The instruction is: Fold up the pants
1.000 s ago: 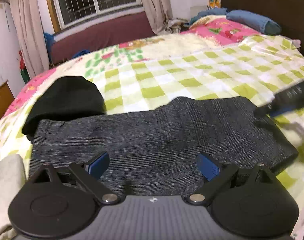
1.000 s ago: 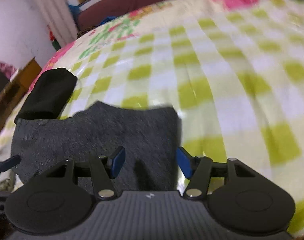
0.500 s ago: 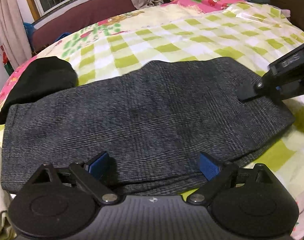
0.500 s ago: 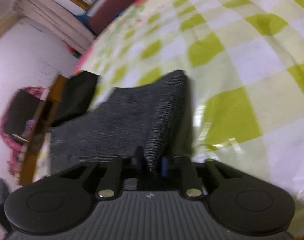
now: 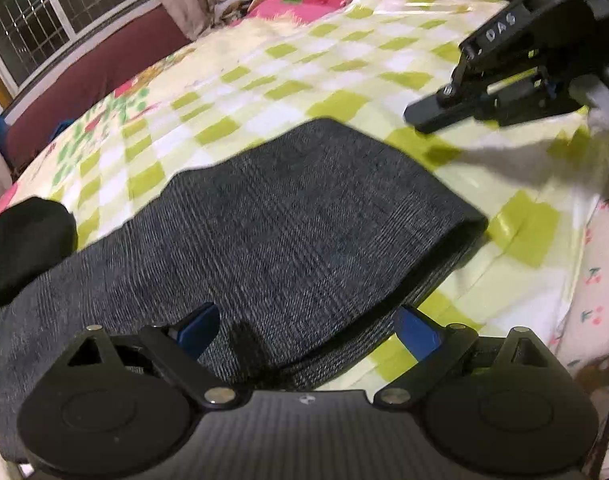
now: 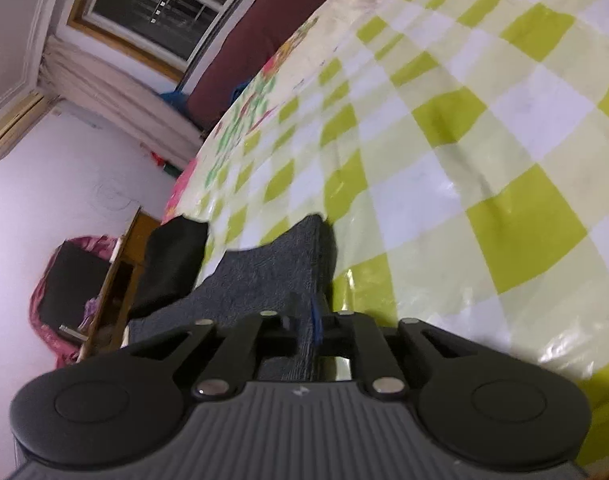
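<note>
Dark grey pants (image 5: 288, 224) lie folded lengthwise across the green-checked bed cover (image 5: 344, 64). My left gripper (image 5: 308, 330) hovers open over their near edge, one blue pad over the cloth and the other over the cover beside the folded end. In the right wrist view a raised ridge of the pants (image 6: 272, 272) runs between the pads of my right gripper (image 6: 306, 322). The pads pinch it, and the jaws are just starting to open. In the left wrist view the right gripper (image 5: 504, 80) shows at the upper right, above the cover.
A folded black garment (image 5: 24, 248) lies at the pants' left end. A wooden cabinet (image 6: 116, 280) stands beside the bed below that end. Pink floral bedding (image 5: 600, 280) borders the right side. The checked cover stretches far behind the pants toward the window (image 6: 160, 4).
The right gripper, open over the pants' corner a second ago, has shut on a fold of the cloth and rolled. The left gripper has shifted along the pants toward their right end.
</note>
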A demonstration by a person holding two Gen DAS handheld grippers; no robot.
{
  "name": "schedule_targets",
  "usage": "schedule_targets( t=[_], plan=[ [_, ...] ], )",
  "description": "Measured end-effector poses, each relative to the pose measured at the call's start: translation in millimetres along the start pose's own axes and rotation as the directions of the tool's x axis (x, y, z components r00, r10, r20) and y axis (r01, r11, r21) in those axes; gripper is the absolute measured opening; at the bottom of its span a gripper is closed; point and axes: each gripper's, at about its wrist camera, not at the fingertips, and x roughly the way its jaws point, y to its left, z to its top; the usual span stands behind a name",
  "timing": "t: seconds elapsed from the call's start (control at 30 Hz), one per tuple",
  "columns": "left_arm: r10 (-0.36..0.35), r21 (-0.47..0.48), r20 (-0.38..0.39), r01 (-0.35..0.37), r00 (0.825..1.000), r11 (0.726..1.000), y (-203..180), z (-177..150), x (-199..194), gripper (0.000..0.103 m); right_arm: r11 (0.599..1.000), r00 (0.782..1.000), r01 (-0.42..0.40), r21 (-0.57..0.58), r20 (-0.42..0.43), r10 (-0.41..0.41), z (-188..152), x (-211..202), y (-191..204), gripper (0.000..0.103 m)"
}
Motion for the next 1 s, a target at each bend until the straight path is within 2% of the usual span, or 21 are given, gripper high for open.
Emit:
schedule_targets(
  t=[0.07,0.13,0.23,0.33,0.4,0.47,0.53,0.63,0.7,0.77,0.83,1.0],
  plan=[
    [-0.002,-0.010,0.014,0.002,1.000,1.000,3,0,-6,0.103,1.000,0.999,0.007,0.005,-0.033,-0.007,-1,3,-1,0.051],
    [-0.006,-0.025,0.024,0.007,1.000,1.000,6,-2,-10,0.103,1.000,0.997,0.010,0.013,-0.080,-0.009,-3,12,-2,0.053],
    [-0.011,-0.044,0.034,0.012,0.999,0.999,9,-5,-12,0.103,0.998,0.991,-0.047,0.033,-0.123,0.051,-7,22,3,0.053],
    [-0.020,-0.057,0.032,0.021,0.999,0.998,12,-8,-10,0.103,0.998,0.980,-0.055,0.016,-0.191,0.057,-5,48,9,0.053],
    [-0.021,-0.064,0.033,0.023,0.999,0.998,14,-8,-10,0.103,0.996,0.972,-0.055,0.068,-0.224,0.069,-2,67,1,0.045],
    [-0.022,-0.075,0.032,0.025,0.999,0.997,20,-7,-5,0.103,0.991,0.974,-0.043,0.124,-0.215,0.069,2,74,-2,0.027],
    [-0.015,-0.082,0.031,0.018,0.999,0.996,23,-7,-5,0.103,0.994,0.979,-0.052,0.094,-0.192,0.069,1,67,9,0.012],
    [-0.017,-0.086,0.017,0.018,1.000,0.996,27,-5,1,0.103,0.994,0.981,-0.100,0.041,-0.162,0.106,-7,51,27,0.009],
    [-0.036,-0.086,-0.011,0.035,0.999,0.996,27,-2,9,0.103,0.998,0.986,-0.065,0.011,-0.155,0.066,-7,47,25,0.008],
    [-0.066,-0.083,-0.040,0.062,0.997,0.995,22,3,19,0.103,0.998,0.989,-0.031,0.046,-0.143,0.037,-2,44,8,0.008],
    [-0.081,-0.069,-0.047,0.078,0.996,0.995,13,9,24,0.103,0.998,0.992,-0.001,0.058,-0.126,0.008,4,35,-5,0.008],
    [-0.182,-0.022,-0.042,0.181,0.982,0.983,-22,36,35,0.103,0.999,0.996,0.041,0.036,-0.085,-0.038,16,1,-21,0.007]
  ],
)
